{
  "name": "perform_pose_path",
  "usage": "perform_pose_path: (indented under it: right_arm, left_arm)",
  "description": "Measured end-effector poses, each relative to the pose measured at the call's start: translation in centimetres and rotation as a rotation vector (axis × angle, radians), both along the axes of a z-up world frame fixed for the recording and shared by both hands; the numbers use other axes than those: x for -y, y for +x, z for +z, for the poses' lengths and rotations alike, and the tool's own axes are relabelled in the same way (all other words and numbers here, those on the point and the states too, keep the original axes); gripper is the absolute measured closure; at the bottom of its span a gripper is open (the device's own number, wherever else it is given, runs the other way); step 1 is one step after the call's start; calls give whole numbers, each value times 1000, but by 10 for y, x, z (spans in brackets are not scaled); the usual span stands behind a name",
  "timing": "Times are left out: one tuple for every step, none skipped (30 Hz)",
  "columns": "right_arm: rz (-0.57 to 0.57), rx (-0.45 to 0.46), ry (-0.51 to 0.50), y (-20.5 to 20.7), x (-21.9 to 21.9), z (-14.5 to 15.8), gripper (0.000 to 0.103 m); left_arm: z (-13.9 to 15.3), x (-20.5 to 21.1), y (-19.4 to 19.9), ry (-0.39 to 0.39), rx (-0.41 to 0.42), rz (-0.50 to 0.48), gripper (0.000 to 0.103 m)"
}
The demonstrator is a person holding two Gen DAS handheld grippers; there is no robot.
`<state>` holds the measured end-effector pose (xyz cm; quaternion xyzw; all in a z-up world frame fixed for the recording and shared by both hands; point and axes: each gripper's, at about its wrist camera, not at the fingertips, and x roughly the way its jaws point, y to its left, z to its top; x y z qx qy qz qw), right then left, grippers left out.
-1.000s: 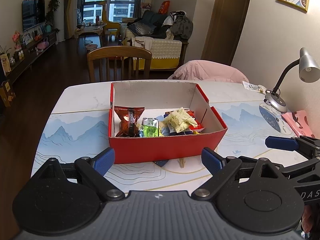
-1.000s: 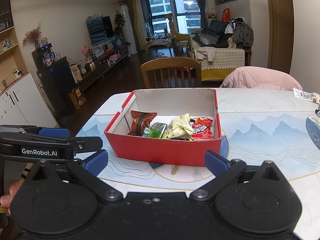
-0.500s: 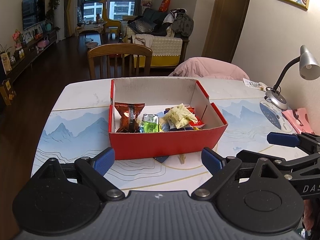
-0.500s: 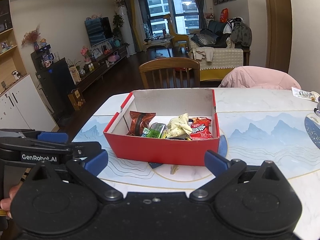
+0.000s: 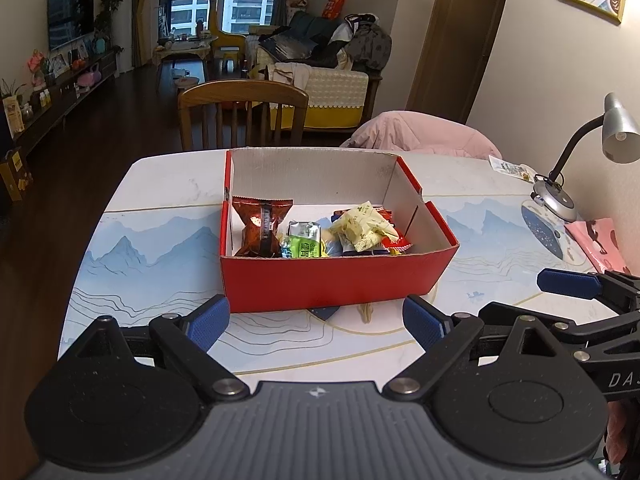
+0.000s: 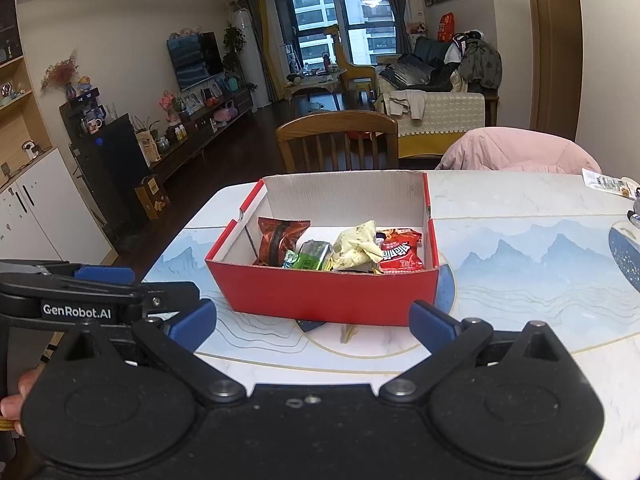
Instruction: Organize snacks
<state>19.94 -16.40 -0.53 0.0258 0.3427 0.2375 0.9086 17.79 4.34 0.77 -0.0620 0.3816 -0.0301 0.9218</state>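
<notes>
A red cardboard box [image 5: 328, 280] [image 6: 320, 296] stands open on the table. It holds several snack packets: a brown one [image 5: 260, 226] [image 6: 280, 240] upright at the left, a green one [image 5: 305, 240] [image 6: 314, 256], a pale yellow one [image 5: 366, 226] [image 6: 356, 246] and a red one [image 6: 400, 250]. My left gripper [image 5: 316, 322] is open and empty, just in front of the box. My right gripper [image 6: 314, 320] is open and empty, also in front of the box. Each gripper shows at the edge of the other's view.
The table [image 5: 160, 264] has a blue mountain print. A desk lamp [image 5: 560, 200] and a pink item [image 5: 596, 240] stand at its right edge. A wooden chair [image 5: 244, 116] and a pink jacket [image 5: 420, 136] are behind the table.
Both grippers have drawn back and risen a little from the box. Both stay open and empty. The box and snacks have not moved.
</notes>
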Motion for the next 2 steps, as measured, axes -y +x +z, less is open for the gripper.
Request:
perform_pose_path:
  right_arm:
    - [0, -1, 0, -1, 0, 1, 0]
    - [0, -1, 0, 0, 1, 1, 0]
  left_arm:
    - [0, -1, 0, -4, 0, 1, 9]
    - [0, -2, -1, -6, 0, 1, 9]
